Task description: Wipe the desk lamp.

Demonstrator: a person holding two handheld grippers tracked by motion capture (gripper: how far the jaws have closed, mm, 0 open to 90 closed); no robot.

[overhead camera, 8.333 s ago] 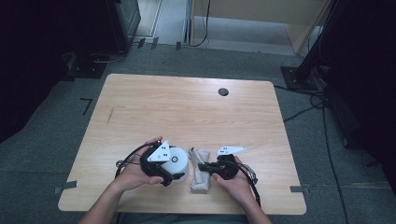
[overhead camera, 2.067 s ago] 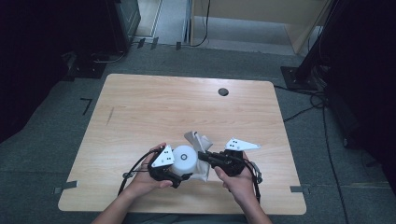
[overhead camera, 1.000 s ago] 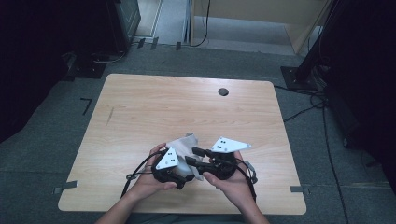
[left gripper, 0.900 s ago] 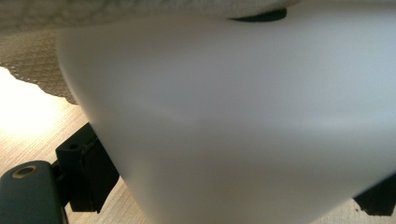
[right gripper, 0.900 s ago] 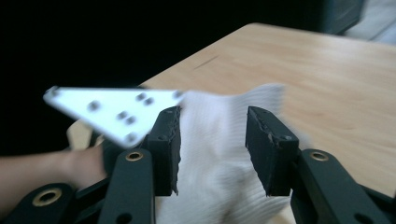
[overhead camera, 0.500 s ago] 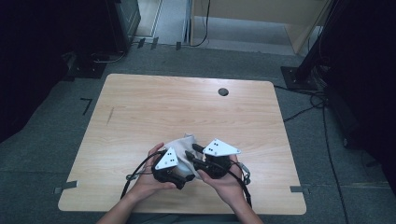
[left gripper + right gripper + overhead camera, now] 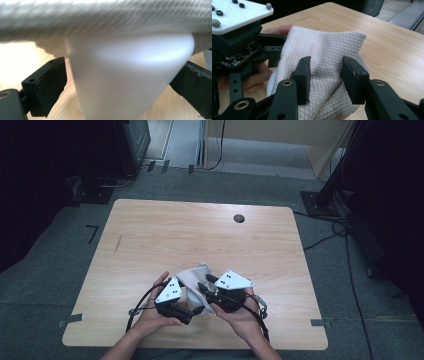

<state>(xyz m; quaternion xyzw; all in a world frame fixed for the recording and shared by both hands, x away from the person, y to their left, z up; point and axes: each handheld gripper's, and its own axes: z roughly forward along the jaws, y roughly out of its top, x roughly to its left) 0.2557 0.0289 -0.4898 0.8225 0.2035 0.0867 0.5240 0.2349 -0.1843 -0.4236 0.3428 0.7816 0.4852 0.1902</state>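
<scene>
From above, my left claw (image 7: pixel 196 310) and my right claw (image 7: pixel 204 287) meet at the near edge of the wooden table (image 7: pixel 200 235), a pale quilted cloth (image 7: pixel 194 276) bunched between them. Along my left claw, its jaws grasp a white cup (image 7: pixel 127 77) under the cloth (image 7: pixel 105 20). Along my right claw (image 7: pixel 325 75), the jaws stand apart against the cloth (image 7: pixel 324 57), released, my left claw (image 7: pixel 239 35) at the left.
</scene>
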